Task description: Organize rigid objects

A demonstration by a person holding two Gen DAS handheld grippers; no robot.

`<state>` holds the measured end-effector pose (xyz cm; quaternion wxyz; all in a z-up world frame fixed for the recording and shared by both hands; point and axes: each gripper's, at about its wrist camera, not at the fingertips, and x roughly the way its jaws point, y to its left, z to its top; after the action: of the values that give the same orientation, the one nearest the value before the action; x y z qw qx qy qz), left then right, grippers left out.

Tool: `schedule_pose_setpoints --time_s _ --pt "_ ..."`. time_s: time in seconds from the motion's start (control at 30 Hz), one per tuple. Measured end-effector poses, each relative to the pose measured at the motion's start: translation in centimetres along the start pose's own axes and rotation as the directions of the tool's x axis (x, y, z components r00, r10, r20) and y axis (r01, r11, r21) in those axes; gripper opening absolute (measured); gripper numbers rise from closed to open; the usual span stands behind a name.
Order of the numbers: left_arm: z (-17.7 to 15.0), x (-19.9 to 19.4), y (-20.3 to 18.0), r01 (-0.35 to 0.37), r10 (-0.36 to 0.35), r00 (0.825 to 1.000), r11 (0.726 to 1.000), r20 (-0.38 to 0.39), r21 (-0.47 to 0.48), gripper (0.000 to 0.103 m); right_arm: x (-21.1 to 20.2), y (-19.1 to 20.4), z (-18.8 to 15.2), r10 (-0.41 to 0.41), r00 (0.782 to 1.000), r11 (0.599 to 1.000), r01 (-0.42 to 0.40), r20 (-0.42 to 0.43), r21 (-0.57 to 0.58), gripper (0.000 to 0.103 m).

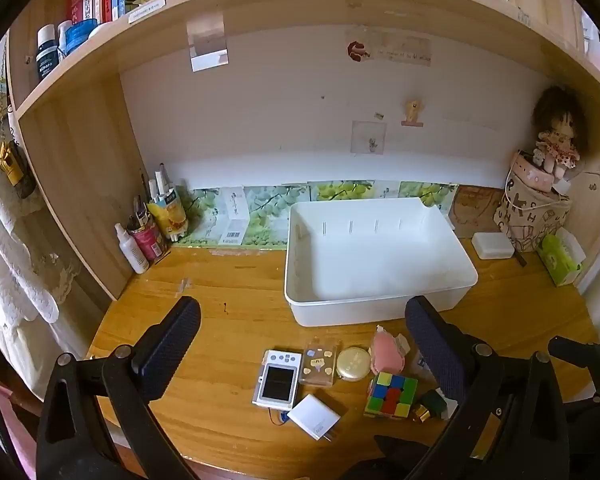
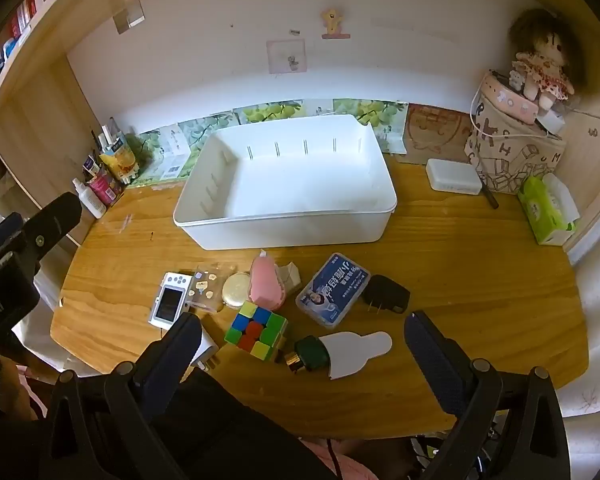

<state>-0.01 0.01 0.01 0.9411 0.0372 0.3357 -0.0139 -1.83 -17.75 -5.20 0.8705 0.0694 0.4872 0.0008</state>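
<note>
Bare wooden desk point(image 2: 480, 264) right of the white bin point(image 2: 284, 216); clutter around the puzzle cube point(image 2: 256, 330) before it.

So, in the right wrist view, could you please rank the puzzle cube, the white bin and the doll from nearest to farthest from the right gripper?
1. Puzzle cube, just ahead of the right gripper, left of centre.
2. White bin, mid-desk behind the clutter.
3. Doll, far right corner, on a bag.

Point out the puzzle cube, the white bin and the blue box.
Puzzle cube point(image 2: 256, 330), right wrist view, on its top face.
White bin point(image 2: 288, 228), right wrist view, on its front wall.
Blue box point(image 2: 332, 290), right wrist view, on its lid.
</note>
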Motion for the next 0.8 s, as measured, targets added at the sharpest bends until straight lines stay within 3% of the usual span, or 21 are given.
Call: schedule_pose_setpoints --time_s 0.23,0.8 --pt "0.9 0.2 -0.4 -0.020 0.020 1.000 1.000 0.002 -0.001 0.102 0.0 0.2 0.2 -0.002 1.000 1.000 0.003 0.008 -0.003 0.102" --pt "1.1 1.6 0.9 0.048 -0.047 0.999 0.999 -0.011 0.011 0.102 0.6 0.9 1.0 -0.030 1.000 0.999 0.029 0.007 0.021 0.102"
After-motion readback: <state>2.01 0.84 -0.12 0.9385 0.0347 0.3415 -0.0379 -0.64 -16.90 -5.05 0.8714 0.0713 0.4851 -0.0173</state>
